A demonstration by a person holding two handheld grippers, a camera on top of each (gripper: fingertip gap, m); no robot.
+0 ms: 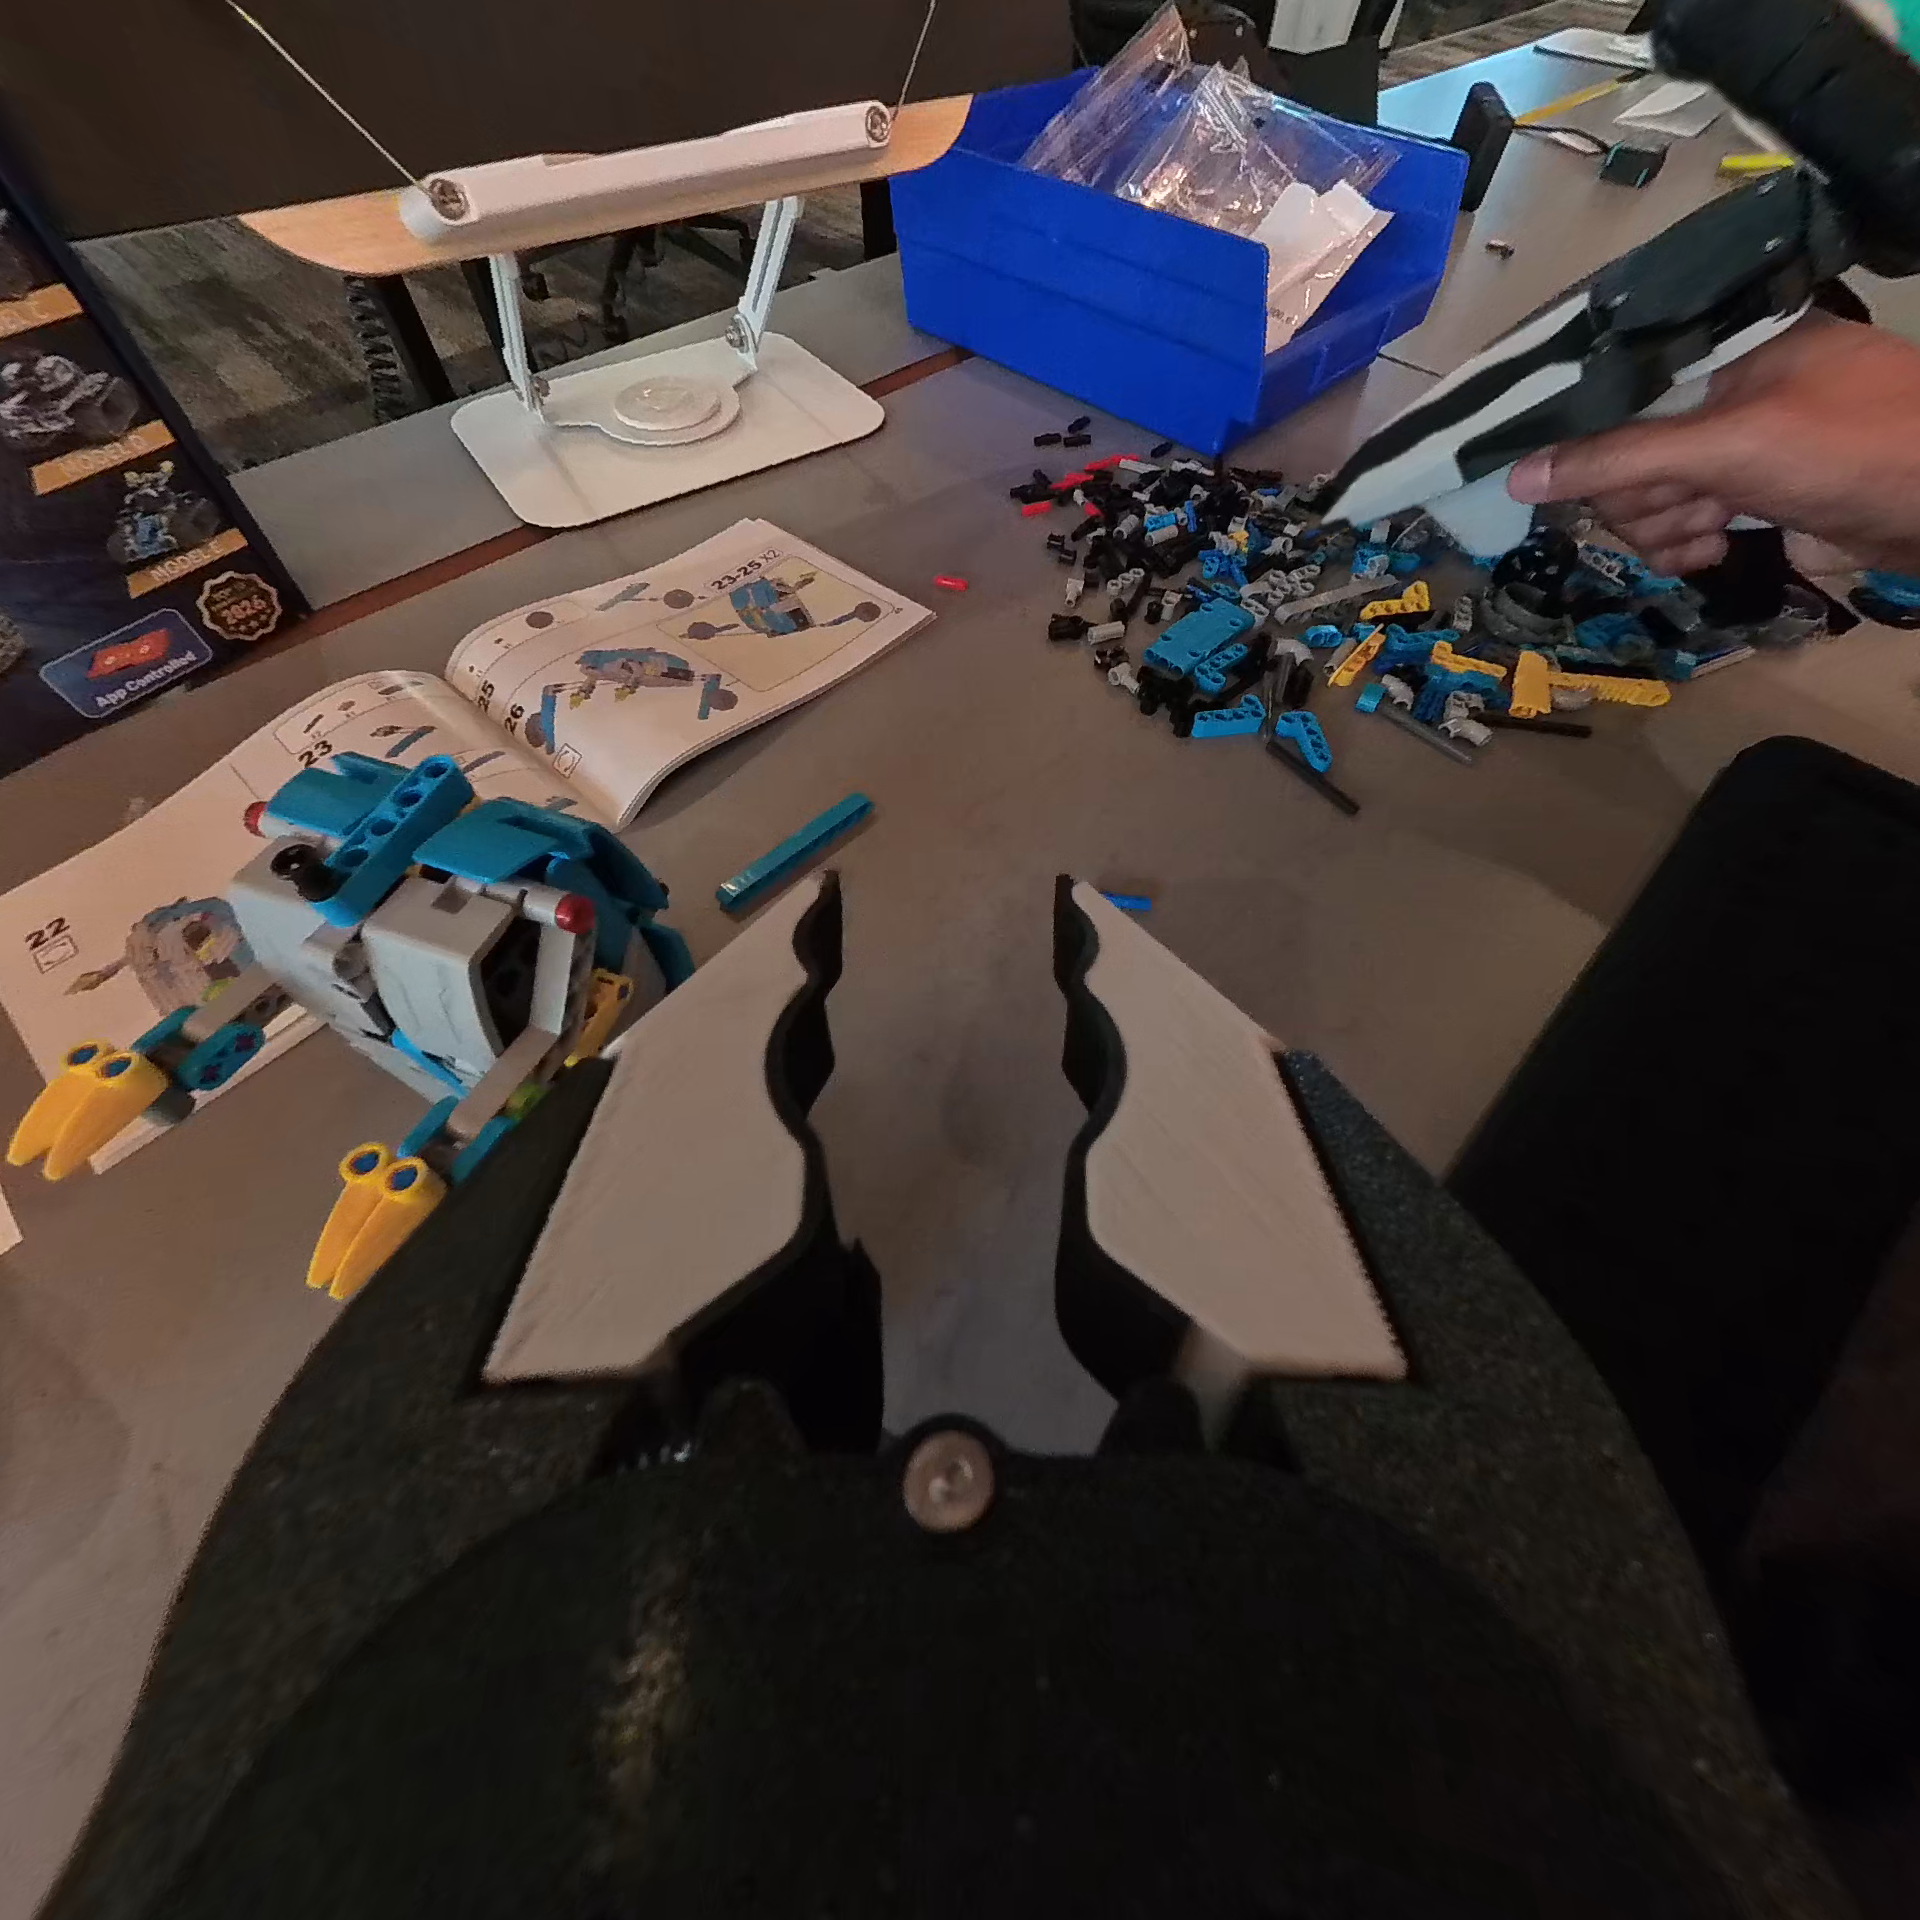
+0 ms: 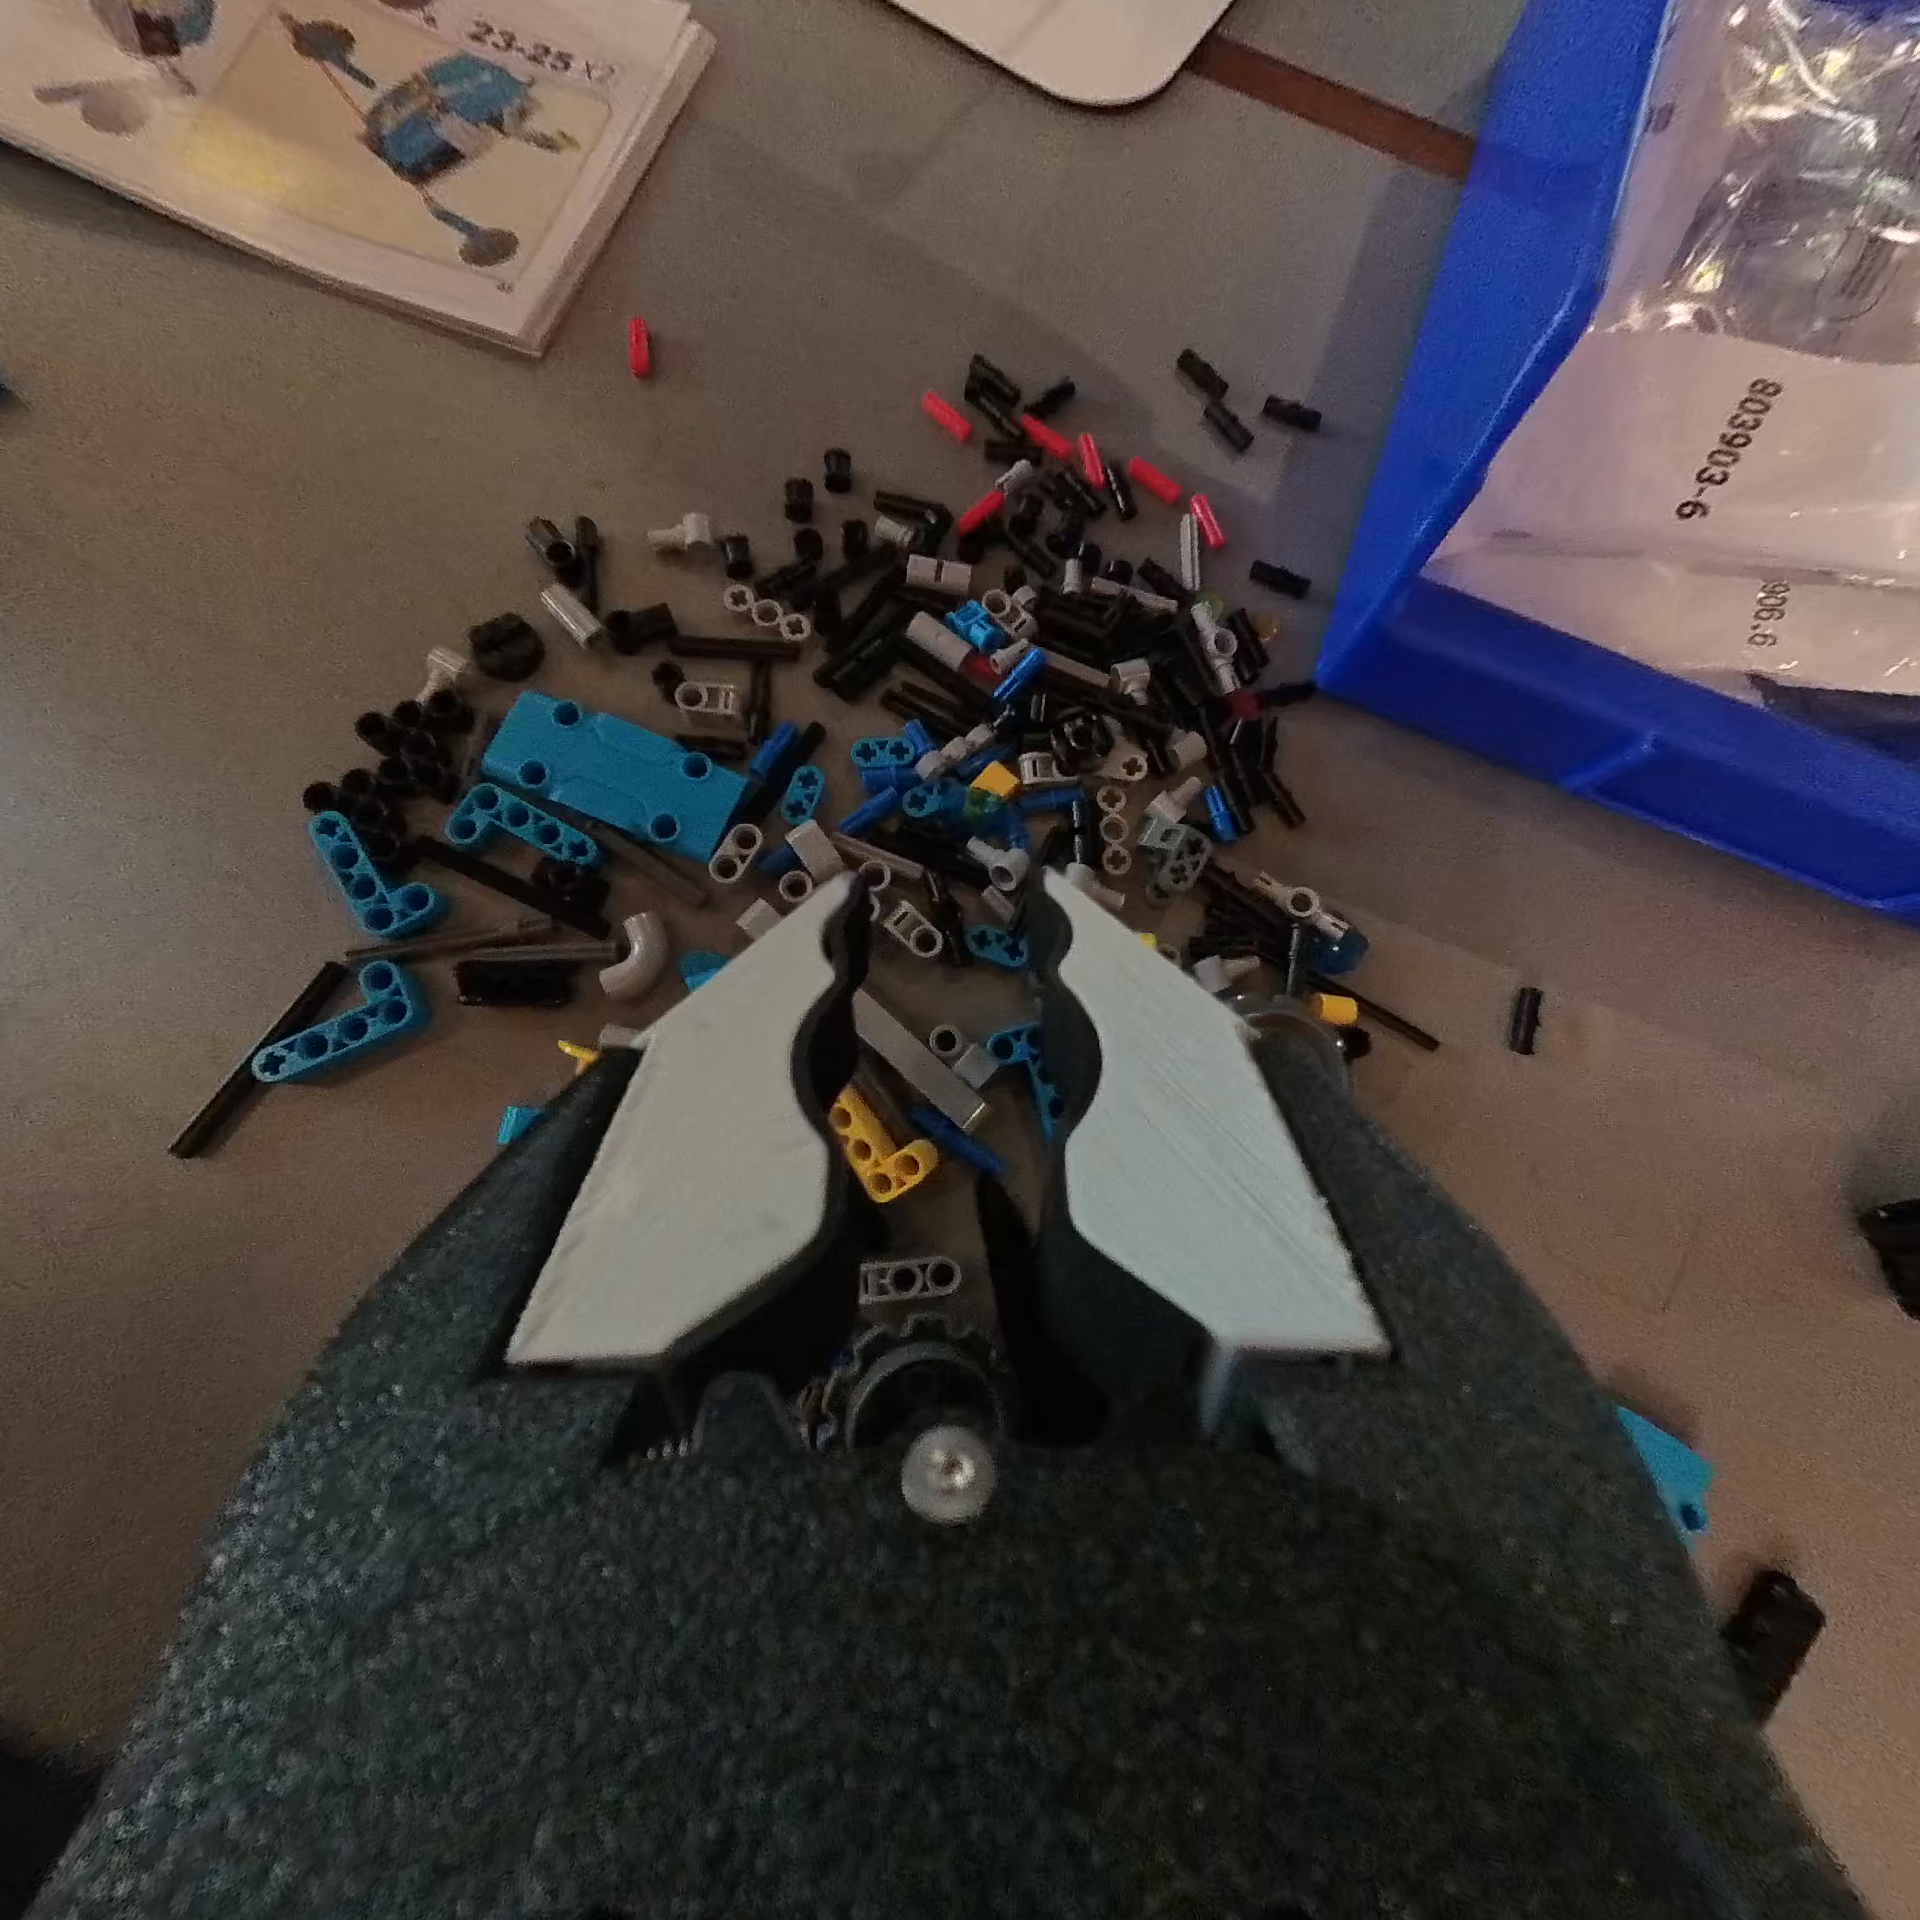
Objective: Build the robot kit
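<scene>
My left gripper (image 1: 943, 894) is open and empty above bare grey table. A partly built blue, grey and yellow brick model (image 1: 395, 956) lies to its left on an open instruction booklet (image 1: 665, 644). A loose teal beam (image 1: 795, 854) lies just beyond the left fingertip. My right gripper (image 2: 951, 888) is open and empty, hovering over a pile of small black, blue, grey, red and yellow parts (image 2: 883, 727). It also shows in the left wrist view (image 1: 1340, 509), held by a hand (image 1: 1766, 457) above the pile (image 1: 1351, 613).
A blue bin (image 1: 1091, 281) with plastic bags stands at the back right, also in the right wrist view (image 2: 1507, 623). A white stand (image 1: 665, 416) sits behind the booklet. A dark product box (image 1: 114, 488) stands at far left. A black object (image 1: 1714, 1039) lies at right.
</scene>
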